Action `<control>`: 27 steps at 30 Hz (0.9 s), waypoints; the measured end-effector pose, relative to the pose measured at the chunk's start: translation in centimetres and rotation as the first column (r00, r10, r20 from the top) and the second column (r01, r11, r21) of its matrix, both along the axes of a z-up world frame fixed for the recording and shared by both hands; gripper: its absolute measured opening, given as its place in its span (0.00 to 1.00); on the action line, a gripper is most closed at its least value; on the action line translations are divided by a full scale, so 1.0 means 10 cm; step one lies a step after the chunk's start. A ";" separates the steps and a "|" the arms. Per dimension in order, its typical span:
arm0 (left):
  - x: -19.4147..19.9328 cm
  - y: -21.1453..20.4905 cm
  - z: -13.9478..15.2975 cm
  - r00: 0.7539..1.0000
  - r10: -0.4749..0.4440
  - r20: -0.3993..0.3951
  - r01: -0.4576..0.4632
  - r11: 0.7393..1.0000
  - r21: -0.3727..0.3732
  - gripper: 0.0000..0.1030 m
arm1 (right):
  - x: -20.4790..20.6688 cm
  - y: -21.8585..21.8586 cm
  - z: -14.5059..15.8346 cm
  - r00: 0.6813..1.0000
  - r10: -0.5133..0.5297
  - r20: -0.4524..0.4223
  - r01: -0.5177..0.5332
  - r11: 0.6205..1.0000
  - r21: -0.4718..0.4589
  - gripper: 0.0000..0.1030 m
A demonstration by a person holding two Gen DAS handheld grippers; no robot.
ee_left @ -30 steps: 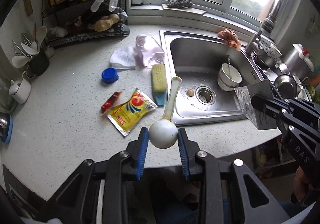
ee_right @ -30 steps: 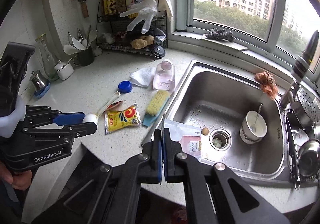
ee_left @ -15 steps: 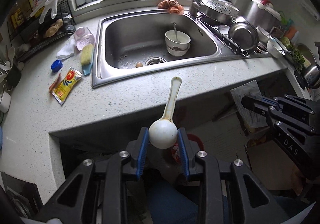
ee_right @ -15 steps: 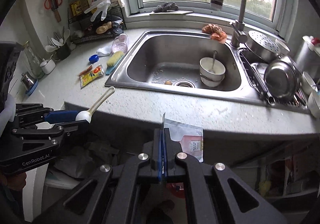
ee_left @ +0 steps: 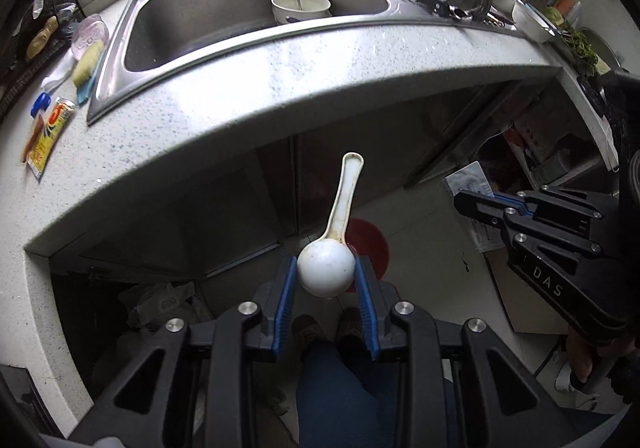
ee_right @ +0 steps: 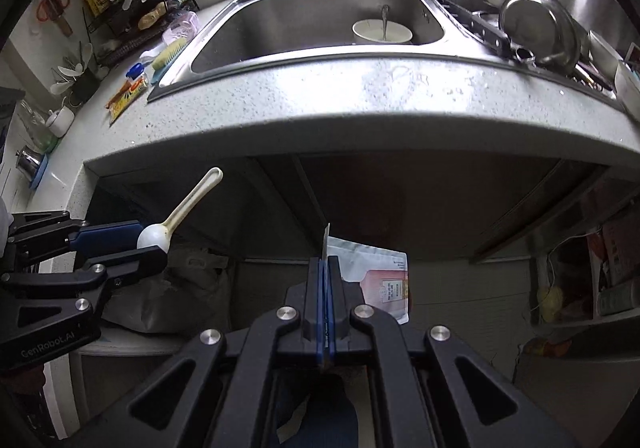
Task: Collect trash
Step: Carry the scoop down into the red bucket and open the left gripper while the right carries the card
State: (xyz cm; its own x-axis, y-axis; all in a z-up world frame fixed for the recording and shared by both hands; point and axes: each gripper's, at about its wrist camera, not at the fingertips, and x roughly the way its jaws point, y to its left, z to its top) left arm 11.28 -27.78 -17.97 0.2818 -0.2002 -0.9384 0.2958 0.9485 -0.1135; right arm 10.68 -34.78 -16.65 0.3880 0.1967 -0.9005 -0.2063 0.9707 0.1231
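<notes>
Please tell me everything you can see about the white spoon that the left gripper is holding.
The spoon is white and looks like plastic, with a round bowl and a long, slightly curved handle. Brownish stains run along the handle near the bowl. The left gripper is shut on the bowl, its blue jaws pressing both sides. The handle points away from the gripper. The spoon hangs in the air below the counter edge, above a red bin on the floor.
</notes>
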 end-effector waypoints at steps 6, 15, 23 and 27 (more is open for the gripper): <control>0.16 -0.09 -0.72 0.995 -0.037 -0.088 0.038 0.999 0.000 0.27 | 0.04 -0.09 -0.58 0.998 -0.031 -0.045 0.031 1.000 -0.004 0.01; 0.45 -0.46 -2.08 0.980 -0.151 -0.133 0.153 0.988 0.003 0.27 | 0.10 -0.47 -1.75 0.983 -0.146 -0.112 0.145 0.989 -0.022 0.01; 0.57 -1.01 -3.31 0.940 -0.264 -0.218 0.253 0.964 -0.076 0.27 | 0.05 -0.94 -2.77 0.942 -0.286 -0.177 0.282 0.958 -0.045 0.01; 0.57 -1.24 -3.63 0.919 -0.318 -0.233 0.307 0.948 -0.082 0.28 | -0.02 -1.19 -3.08 0.918 -0.344 -0.195 0.338 0.939 -0.064 0.01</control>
